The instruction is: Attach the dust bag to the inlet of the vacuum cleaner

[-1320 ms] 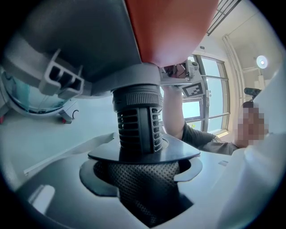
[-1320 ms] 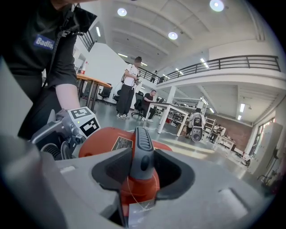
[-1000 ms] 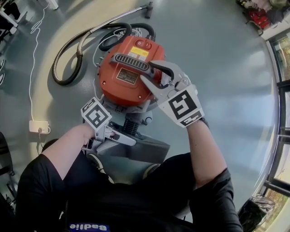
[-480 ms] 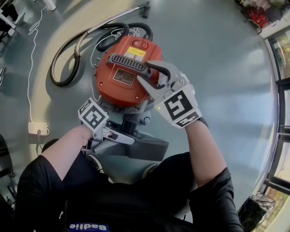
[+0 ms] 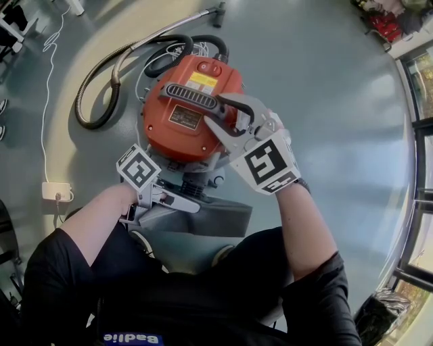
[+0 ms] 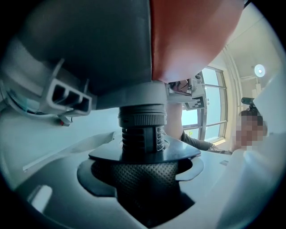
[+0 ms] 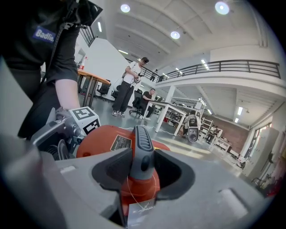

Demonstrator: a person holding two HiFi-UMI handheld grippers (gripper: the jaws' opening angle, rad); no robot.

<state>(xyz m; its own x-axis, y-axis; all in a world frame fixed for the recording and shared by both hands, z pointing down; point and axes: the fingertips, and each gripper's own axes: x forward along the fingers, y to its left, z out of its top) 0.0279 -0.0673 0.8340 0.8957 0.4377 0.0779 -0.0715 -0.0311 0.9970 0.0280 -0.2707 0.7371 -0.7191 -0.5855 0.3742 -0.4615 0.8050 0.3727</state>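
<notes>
Bright, even indoor light from round ceiling lamps (image 7: 222,6) and a window (image 6: 191,117); wide-angle edges bend and darken, nearest parts blur.

An orange vacuum (image 5: 177,128) sits on the grey floor (image 5: 325,88). The right claw (image 5: 215,110) is clamped across the right end of its ribbed handle (image 5: 193,96). At the vacuum's near side the left claw (image 5: 193,205), jaws just opening slightly, has the grey bag (image 5: 216,219) between them by the ribbed inlet (image 5: 194,184). A hose (image 5: 91,94) loops on the floor to the left, beside a white cable (image 5: 49,101) and a socket (image 5: 55,190).
</notes>
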